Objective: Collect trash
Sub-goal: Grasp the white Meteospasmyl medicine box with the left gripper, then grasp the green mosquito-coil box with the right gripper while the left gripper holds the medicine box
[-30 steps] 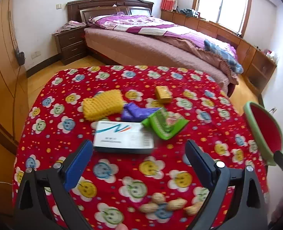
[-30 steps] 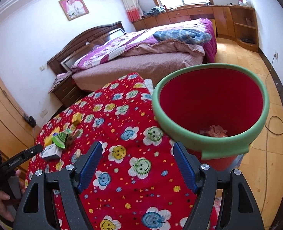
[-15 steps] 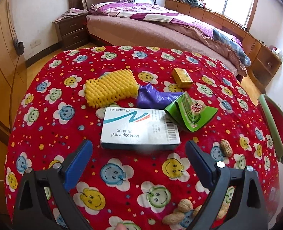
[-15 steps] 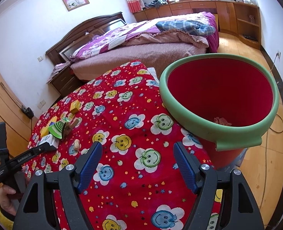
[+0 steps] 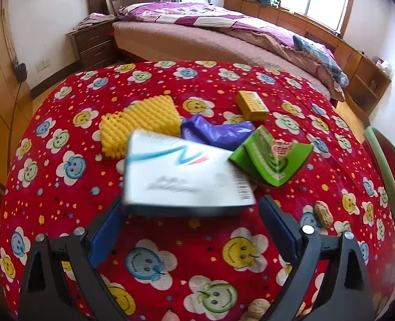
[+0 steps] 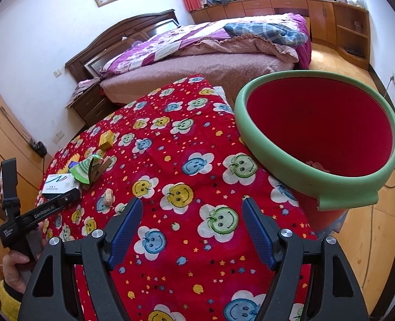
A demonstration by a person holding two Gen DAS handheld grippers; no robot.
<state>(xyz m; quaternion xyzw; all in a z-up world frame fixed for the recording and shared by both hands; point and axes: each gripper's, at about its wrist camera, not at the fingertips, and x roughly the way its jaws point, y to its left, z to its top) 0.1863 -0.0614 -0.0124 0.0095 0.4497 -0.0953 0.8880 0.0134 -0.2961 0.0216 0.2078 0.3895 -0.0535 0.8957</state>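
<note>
Item: left gripper (image 5: 192, 223). Jaws stood wide apart and held nothing. The near edge of the white medicine box (image 5: 186, 176) lay just ahead of them, level with the finger tips or barely between them; blur on the box made it hard to say whether either pad touched it, and it appeared not.

Item: white medicine box. Flat on the red smiley-print surface (image 5: 170, 264), long axis running left to right, across the gap between the jaws. The box looked nearly as long as that gap was wide, so a grasp along its length would be tight; judged the relation on which the pick-up turned.

Item: further trash beyond the box. Yellow foam net (image 5: 141, 120) far left, purple bag (image 5: 216, 131) behind, green wrapper (image 5: 272, 157) just right and touching the box corner, small yellow box (image 5: 252, 101) farther off, peanut (image 5: 323, 214) near right.

Item: right gripper (image 6: 192, 230). Jaws wide apart and empty, over bare cloth, well apart from the box; the left was plainly the nearer.

Item: red bin with green rim (image 6: 315, 187). At the right edge of the surface, beside the right gripper.
</note>
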